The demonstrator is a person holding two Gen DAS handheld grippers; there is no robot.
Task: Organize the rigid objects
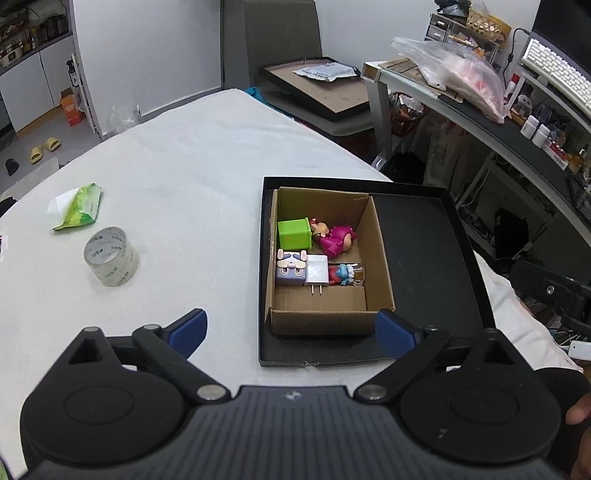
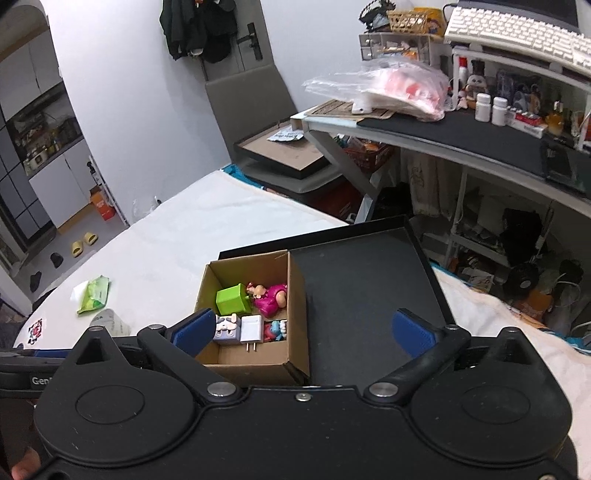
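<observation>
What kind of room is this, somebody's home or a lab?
Most likely a lived-in home room: slippers lie on the floor, a cluttered desk holds a keyboard, and clothes hang on the door.

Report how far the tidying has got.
Done: the green cube, pink figure, rabbit block, white charger and blue figure sit in the cardboard box. In hand: nothing; left gripper and right gripper are open. Left: perhaps the tape roll and green packet.

left gripper: we see black linkage arms, blue pads, silver pivot screws, ribbed grey body
right gripper: we see matte black housing, blue pads, white "Gen" lettering
</observation>
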